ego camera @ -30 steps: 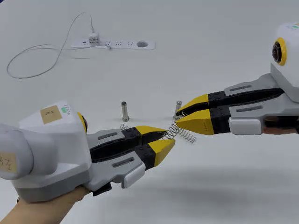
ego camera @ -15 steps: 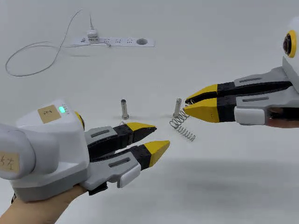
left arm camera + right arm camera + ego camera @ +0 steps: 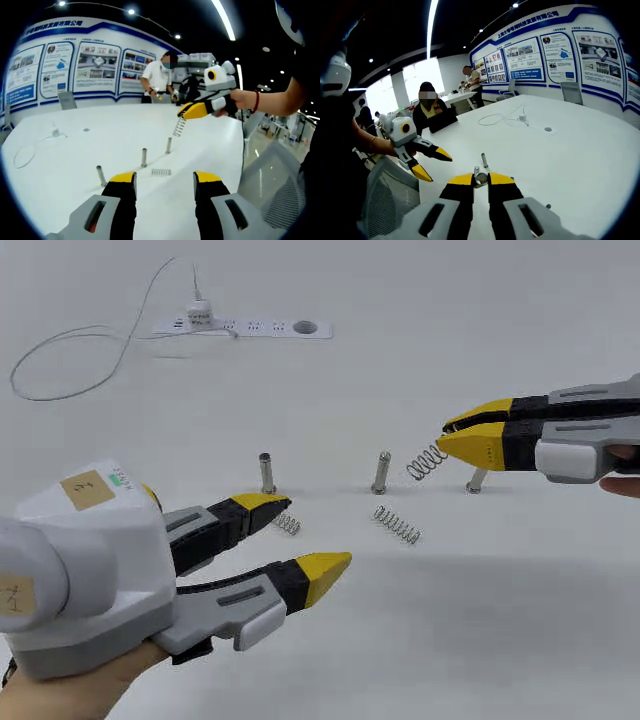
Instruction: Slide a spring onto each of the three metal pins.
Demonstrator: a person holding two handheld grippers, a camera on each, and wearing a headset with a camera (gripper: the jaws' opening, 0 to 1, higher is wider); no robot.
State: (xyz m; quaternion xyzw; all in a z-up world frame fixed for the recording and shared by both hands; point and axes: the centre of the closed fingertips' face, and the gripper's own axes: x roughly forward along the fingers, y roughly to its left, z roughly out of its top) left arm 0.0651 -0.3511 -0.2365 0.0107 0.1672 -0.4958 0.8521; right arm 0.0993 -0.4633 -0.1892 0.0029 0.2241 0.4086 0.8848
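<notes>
White workbench; left pin, middle pin, rightmost pin all bare, last one leaning. Right gripper pinched on spring, coil dangling clear of bench between middle pin and rightmost pin. Left gripper wide open, empty, near second spring; third spring flat before middle pin. Likely first threading. Next: line coil mouth over pin tip, lower.

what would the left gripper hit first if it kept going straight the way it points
Probably the loose spring on the table, lying just ahead of the left gripper between its open jaws; depth is unclear.
</notes>
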